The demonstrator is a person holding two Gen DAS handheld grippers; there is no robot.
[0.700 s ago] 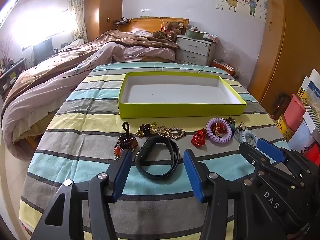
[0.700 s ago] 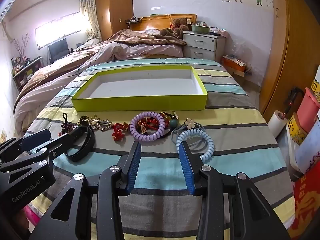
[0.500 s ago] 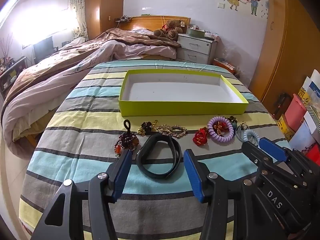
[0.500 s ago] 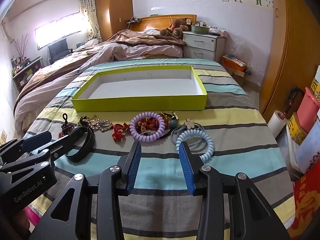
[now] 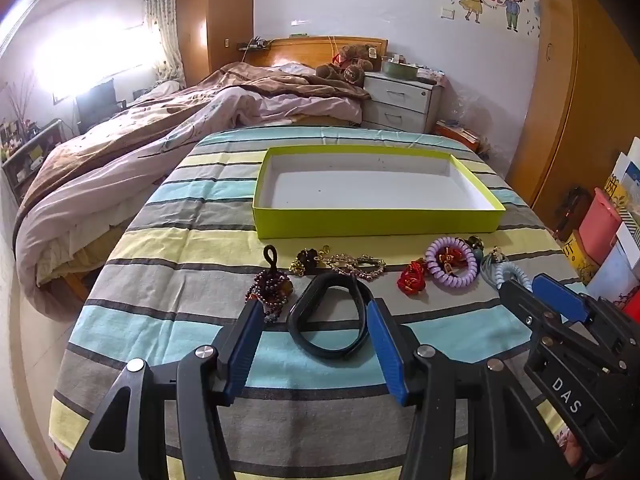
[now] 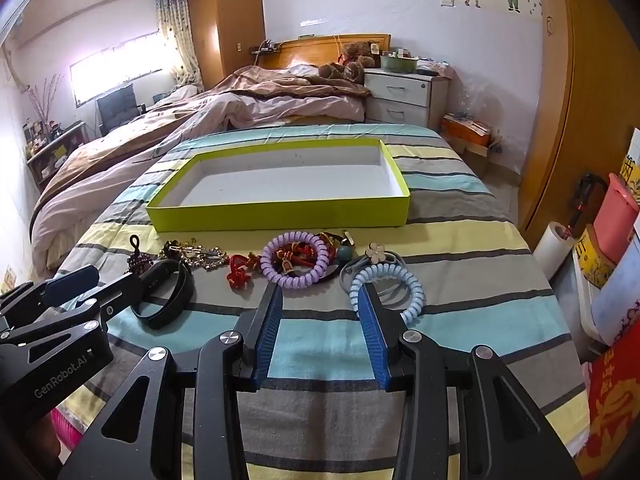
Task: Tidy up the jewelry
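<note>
Left gripper (image 5: 312,312) has crept fwd since the earlier frame; black band (image 5: 330,320) now sits partly between its blue pads, jaws wide, not touching. Right gripper (image 6: 320,300) also open w/ nothing held, right tip over the pale-blue coil tie (image 6: 394,288). Jewelry lies in a row on the striped bed cover (image 5: 160,320), just in front of the empty green box (image 5: 376,222): beaded piece (image 5: 270,286) front-left, purple coil (image 5: 452,264) front-right.

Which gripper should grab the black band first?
Left. The left gripper is open with the black band lying straight ahead between its fingers; the right gripper faces the blue coil bracelet instead.
</note>
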